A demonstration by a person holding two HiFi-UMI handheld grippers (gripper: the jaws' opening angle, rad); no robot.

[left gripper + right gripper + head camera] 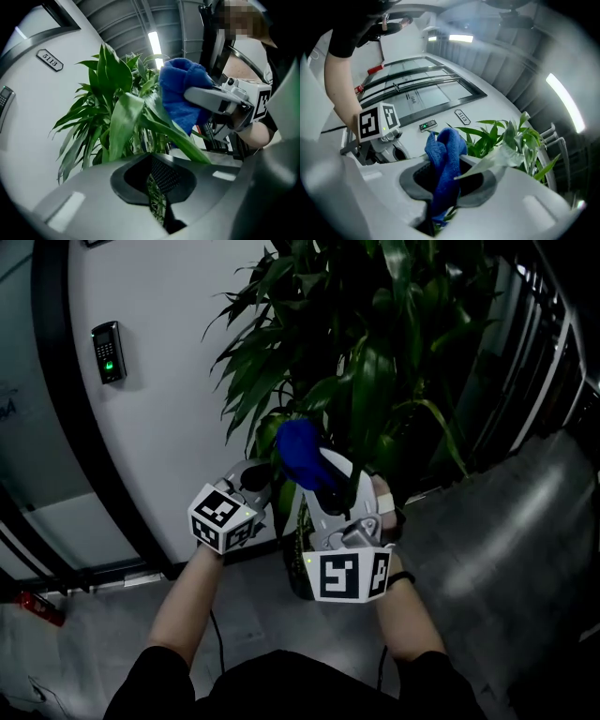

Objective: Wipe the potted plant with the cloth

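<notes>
The potted plant (375, 343) has long dark green leaves and stands against a white wall. My right gripper (330, 491) is shut on a blue cloth (300, 451), which bunches up above its jaws; in the right gripper view the cloth (444, 161) fills the jaw gap with a pale leaf (497, 161) lying against it. My left gripper (255, 482) sits just left of it, and in its own view the left gripper (157, 192) is shut on a green leaf (123, 124). There the cloth (180, 96) touches the leaves from the right. The pot is mostly hidden behind the grippers.
A curved white wall carries an access keypad (110, 352) and a number plate (49, 60). Grey floor (506, 521) lies to the right, dark railings (562, 352) beyond it. A red object (37, 606) lies low on the left.
</notes>
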